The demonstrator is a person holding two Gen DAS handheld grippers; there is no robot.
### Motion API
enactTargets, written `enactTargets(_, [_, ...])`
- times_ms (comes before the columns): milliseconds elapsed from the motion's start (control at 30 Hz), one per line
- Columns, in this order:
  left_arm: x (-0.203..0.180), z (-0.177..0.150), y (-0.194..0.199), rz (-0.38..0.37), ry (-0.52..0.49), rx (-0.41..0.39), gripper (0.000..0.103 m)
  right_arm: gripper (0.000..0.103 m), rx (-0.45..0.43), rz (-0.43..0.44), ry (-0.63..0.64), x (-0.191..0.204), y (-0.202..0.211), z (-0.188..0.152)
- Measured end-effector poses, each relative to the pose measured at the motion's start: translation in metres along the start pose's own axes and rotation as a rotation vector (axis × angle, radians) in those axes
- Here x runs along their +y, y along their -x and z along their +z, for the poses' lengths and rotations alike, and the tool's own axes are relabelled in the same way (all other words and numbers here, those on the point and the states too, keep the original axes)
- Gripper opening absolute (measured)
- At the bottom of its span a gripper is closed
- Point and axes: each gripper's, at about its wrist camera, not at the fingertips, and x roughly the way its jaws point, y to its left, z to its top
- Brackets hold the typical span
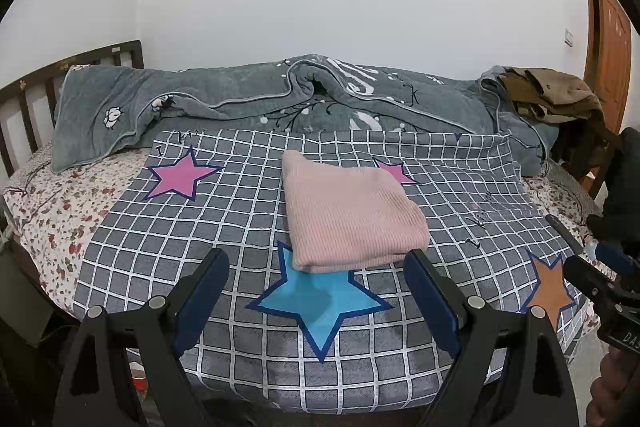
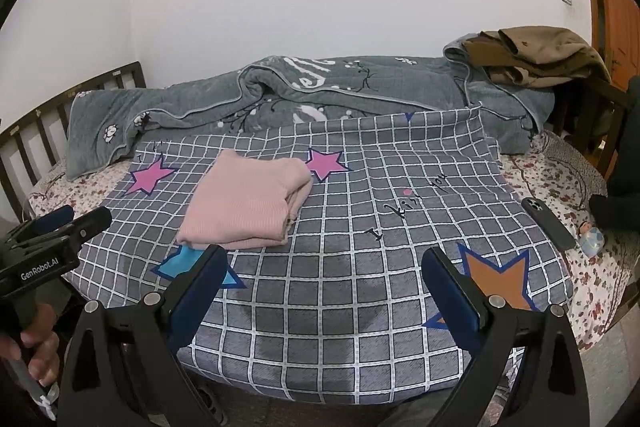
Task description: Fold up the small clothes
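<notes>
Both grippers, left gripper (image 1: 316,267) and right gripper (image 2: 324,263), hover with fingers spread, gripping nothing. Pink knit (image 1: 348,211) lies folded on the checked sheet (image 1: 200,227) (soft, light, floppy); pinch its stacked near edge.

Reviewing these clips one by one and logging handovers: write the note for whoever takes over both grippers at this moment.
Left gripper: open, holds nothing, hovers just short of the pink garment.
Right gripper: open, holds nothing, over the bare checked sheet, to the right of the garment.
The garment lies folded in a compact stack on the sheet, partly over the blue star.
Done: this piece looks folded.
Left: a brown clothes pile sits at the bed's far right corner; whether it belongs to the job cannot be told. A phone lies at the right edge.
</notes>
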Motion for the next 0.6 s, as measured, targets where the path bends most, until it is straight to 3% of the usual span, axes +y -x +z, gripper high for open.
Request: enactTargets(600, [-0.0011, 0.0041, 0.0059, 0.006, -0.002, -0.010, 0.089, 0.096, -0.009, 0.014, -0.007, 0.0010, 0.0033, 0.0001])
